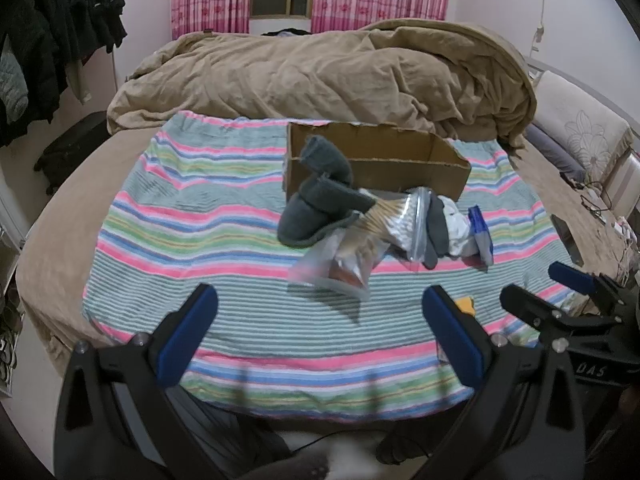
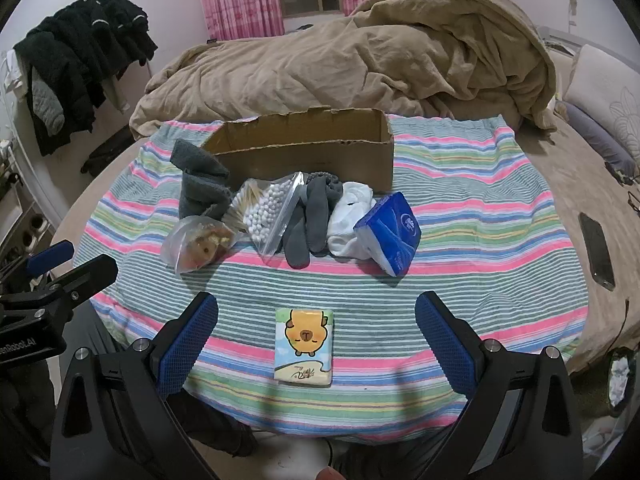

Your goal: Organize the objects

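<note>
An open cardboard box stands on a striped towel; the left wrist view shows it too. In front of it lie a dark grey cloth, a bag of snacks, a bag of cotton swabs, grey socks, a white sock and a blue tissue pack. A small cartoon tissue pack lies between my right gripper's open fingers. My left gripper is open and empty over the towel, short of the snack bag.
A rumpled tan duvet covers the bed behind the box. A phone lies right of the towel. Dark clothes hang at the left. Pillows lie at the far right.
</note>
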A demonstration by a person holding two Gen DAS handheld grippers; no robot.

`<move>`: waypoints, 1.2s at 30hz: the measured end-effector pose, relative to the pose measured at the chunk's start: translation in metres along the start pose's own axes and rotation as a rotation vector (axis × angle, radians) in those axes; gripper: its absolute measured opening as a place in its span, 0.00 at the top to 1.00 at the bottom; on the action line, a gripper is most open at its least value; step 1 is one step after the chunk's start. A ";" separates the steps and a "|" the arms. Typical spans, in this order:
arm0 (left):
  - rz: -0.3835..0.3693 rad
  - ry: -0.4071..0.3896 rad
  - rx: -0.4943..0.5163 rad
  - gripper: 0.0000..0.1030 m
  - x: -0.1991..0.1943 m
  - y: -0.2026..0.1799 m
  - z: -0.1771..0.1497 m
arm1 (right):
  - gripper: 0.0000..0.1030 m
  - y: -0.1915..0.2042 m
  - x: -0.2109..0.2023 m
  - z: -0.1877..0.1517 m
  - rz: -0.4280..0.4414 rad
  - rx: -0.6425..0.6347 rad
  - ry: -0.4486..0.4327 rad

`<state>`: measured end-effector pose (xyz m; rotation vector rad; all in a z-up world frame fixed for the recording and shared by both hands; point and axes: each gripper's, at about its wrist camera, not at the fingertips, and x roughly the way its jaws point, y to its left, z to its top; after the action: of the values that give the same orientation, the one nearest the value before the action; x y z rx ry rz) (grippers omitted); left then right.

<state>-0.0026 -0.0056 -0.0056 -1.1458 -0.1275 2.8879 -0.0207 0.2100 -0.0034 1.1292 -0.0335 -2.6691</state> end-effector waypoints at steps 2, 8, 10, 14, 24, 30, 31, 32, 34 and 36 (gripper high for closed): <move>-0.001 0.001 -0.002 0.01 -0.001 0.001 0.000 | 0.02 0.000 0.000 0.000 -0.001 -0.001 0.000; 0.000 0.001 -0.002 0.01 -0.001 0.001 0.000 | 0.02 0.000 -0.001 -0.001 -0.003 -0.001 0.001; 0.000 0.000 -0.003 0.01 -0.001 0.001 0.000 | 0.02 0.000 -0.001 0.000 -0.002 -0.002 0.000; 0.001 0.000 -0.004 0.01 -0.001 0.002 -0.001 | 0.02 0.001 0.000 -0.001 -0.003 -0.001 0.001; 0.000 -0.001 -0.003 0.01 -0.001 0.003 -0.001 | 0.02 0.001 0.000 -0.001 -0.003 -0.002 0.001; 0.000 -0.001 -0.004 0.01 -0.002 0.004 -0.001 | 0.02 0.000 -0.001 -0.001 -0.003 -0.003 0.002; 0.000 -0.001 -0.004 0.01 -0.002 0.004 -0.001 | 0.02 0.000 0.000 -0.001 -0.003 -0.003 0.002; 0.000 -0.001 -0.004 0.01 -0.002 0.004 -0.001 | 0.02 0.000 -0.001 -0.001 -0.003 -0.003 0.002; 0.000 -0.002 -0.003 0.01 -0.002 0.004 -0.001 | 0.02 0.000 -0.001 -0.001 -0.003 -0.002 0.002; 0.000 -0.001 -0.004 0.01 -0.002 0.004 -0.001 | 0.02 0.000 -0.001 0.000 -0.003 -0.003 0.002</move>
<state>-0.0004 -0.0096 -0.0055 -1.1445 -0.1331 2.8900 -0.0199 0.2099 -0.0033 1.1318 -0.0270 -2.6695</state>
